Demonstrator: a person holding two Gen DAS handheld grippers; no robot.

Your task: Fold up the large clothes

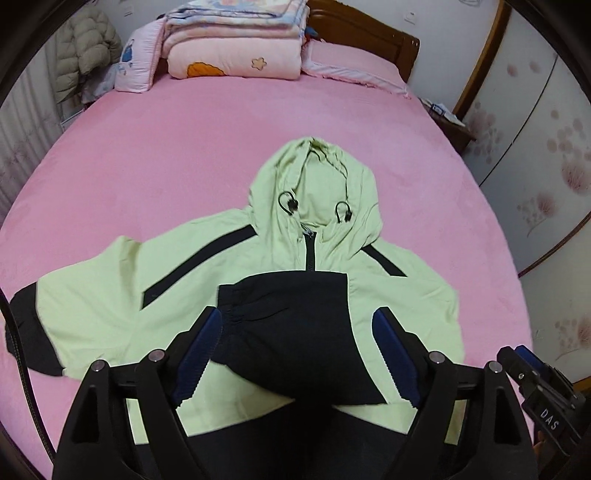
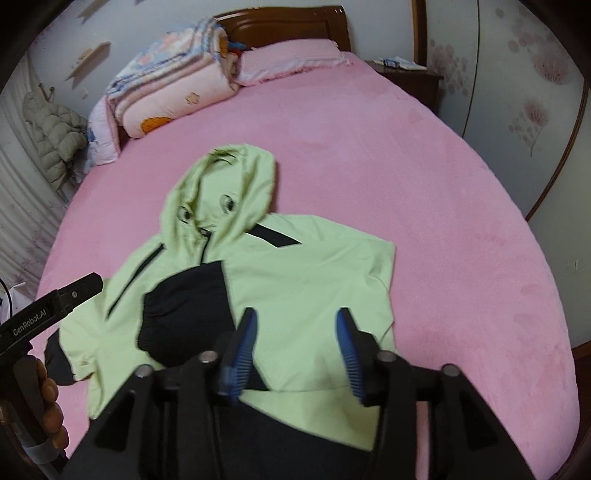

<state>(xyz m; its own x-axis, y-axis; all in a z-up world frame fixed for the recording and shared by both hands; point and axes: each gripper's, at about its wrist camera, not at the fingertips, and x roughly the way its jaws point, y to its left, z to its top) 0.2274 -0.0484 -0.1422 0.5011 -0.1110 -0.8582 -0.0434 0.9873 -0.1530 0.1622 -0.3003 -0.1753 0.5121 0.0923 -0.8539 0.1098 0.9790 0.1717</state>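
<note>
The jacket (image 1: 236, 295), pale green with black panels, lay front-up on the pink bed (image 1: 147, 166), its hood (image 1: 314, 184) pointing to 12 o'clock toward the headboard (image 1: 369, 33) and its hem at 6 o'clock near the person. One sleeve (image 1: 280, 332) had been laid across the chest, its black cuff toward 9 o'clock, probably the first fold meant to narrow the garment; the other sleeve (image 1: 33, 325) lay spread out at 9 o'clock, not yet folded. The left gripper (image 1: 299, 354) hung above the folded sleeve with its jaws wide apart and nothing pinched between them, which suggested the cloth had been let go so it would lie flat. The right gripper (image 2: 297, 354) hung over the green body with its jaws apart and empty, at 3 o'clock of the sleeve. In the right wrist view a hand (image 2: 50, 410) gripped the left tool's handle at 8 o'clock. The hem was cut off by the gripper bodies in both views, so its lie could not be judged, and how the folded sleeve met the shoulder was hard to see. The right wrist view was blurred, smearing the hood's cord toggles (image 2: 207, 208). Folded quilts (image 1: 232, 48) sat stacked at 11 o'clock, well apart from the jacket.
</note>
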